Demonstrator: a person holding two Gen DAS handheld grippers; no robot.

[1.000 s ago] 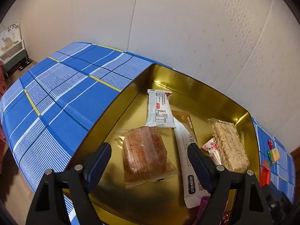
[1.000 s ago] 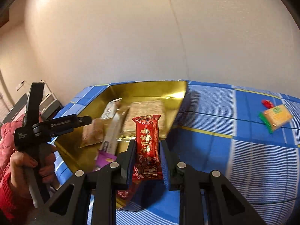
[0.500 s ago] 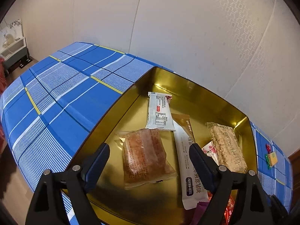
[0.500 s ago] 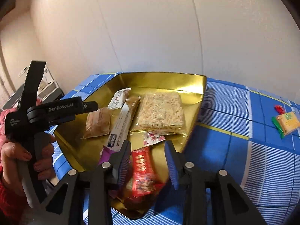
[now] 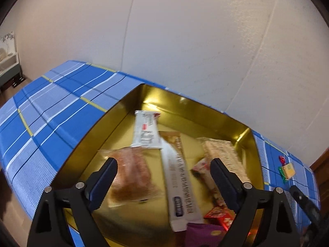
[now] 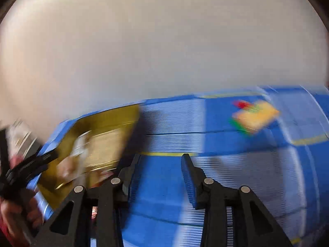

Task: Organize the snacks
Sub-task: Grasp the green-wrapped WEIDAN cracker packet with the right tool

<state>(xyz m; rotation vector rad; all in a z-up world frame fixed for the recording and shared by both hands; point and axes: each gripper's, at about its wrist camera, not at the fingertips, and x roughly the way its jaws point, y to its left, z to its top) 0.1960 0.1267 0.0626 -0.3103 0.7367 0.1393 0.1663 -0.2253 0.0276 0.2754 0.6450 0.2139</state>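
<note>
A gold tin tray (image 5: pixel 127 111) lies on the blue plaid tablecloth and holds several wrapped snacks. Among them are a brown cake (image 5: pixel 131 177), a white bar (image 5: pixel 146 131), a long white-and-gold bar (image 5: pixel 181 181), a rice crisp block (image 5: pixel 224 154) and a red packet (image 5: pixel 220 216) at the near edge. My left gripper (image 5: pixel 163 169) hovers over the tray, its jaws opening wide and empty. My right gripper (image 6: pixel 157 171) hangs over the bare cloth to the right of the tray (image 6: pixel 107 131), jaws opening with nothing between them. An orange-and-green cracker packet (image 6: pixel 255 116) and a small red candy (image 6: pixel 241 104) lie farther right.
A white wall (image 5: pixel 185 41) runs close behind the table. A low cabinet (image 5: pixel 8 65) stands at the far left beyond the table end. A hand in a red sleeve (image 6: pixel 12 210) holds the left gripper at the lower left of the blurred right wrist view.
My right gripper let the red packet drop into the tray's near edge, opened, and swung right over the cloth. My left gripper opened wider and drew back a little.
</note>
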